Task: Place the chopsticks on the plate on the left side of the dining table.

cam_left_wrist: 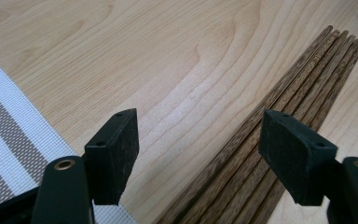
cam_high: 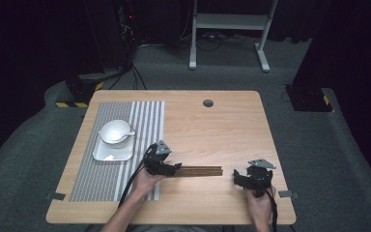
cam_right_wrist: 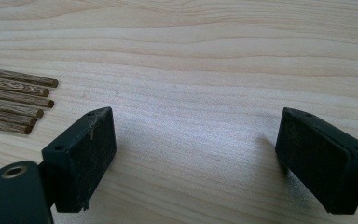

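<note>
Several dark wooden chopsticks lie side by side on the table, left to right. In the left gripper view they run diagonally under the right-hand jaw, none gripped. My left gripper hovers over their left end, open. My right gripper sits just right of their other end, also open, with bare wood between the jaws. The chopstick tips show at the left of the right gripper view.
A grey-and-white striped placemat covers the table's left part, its corner near my left jaw. On it stands a white square plate carrying a white bowl and spoon. A cable hole sits near the far edge.
</note>
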The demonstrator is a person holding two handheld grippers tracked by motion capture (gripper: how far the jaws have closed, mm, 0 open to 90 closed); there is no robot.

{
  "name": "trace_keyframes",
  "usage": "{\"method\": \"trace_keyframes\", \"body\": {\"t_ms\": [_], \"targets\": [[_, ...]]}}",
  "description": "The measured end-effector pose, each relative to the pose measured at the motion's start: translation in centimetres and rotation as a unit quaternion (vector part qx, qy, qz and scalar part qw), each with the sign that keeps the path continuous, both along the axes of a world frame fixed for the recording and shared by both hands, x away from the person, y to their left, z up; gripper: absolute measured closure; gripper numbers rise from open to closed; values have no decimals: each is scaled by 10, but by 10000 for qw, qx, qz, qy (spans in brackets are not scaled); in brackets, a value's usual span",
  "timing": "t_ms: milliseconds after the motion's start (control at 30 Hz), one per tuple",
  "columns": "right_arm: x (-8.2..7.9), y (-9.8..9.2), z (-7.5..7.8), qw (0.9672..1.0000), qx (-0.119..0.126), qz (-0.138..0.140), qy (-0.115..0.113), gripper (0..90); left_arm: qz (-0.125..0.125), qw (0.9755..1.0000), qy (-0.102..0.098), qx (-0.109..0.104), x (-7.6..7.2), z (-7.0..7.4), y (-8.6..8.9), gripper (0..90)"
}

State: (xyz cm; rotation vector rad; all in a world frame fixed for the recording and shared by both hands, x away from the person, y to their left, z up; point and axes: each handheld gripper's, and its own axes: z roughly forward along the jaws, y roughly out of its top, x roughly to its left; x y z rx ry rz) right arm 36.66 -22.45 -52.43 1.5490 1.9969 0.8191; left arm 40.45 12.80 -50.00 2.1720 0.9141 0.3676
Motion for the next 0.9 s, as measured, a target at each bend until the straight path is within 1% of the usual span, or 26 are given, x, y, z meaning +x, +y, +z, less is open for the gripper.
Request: {"method": "trace_keyframes", "body": {"t_ms": [233, 300, 467, 633, 900], "targets": [[0, 0, 0, 10000, 3, 2, 1, 118, -73, 9999, 67, 33, 5, -3, -8, 287], [0, 0, 0, 10000, 2, 2, 1, 118, -78, 9999, 82, -13, 6, -4, -12, 287], [0, 0, 0, 10000, 1, 1, -1, 118, -129, 9999, 108, 34, 9, -6, -17, 286], [0, 0, 0, 10000, 2, 2, 1, 118, -127, 9998, 139, 85, 12, -9, -20, 281], [0, 0, 0, 10000, 2, 2, 0, 118, -122, 9998, 121, 113, 14, -11, -24, 281]]}}
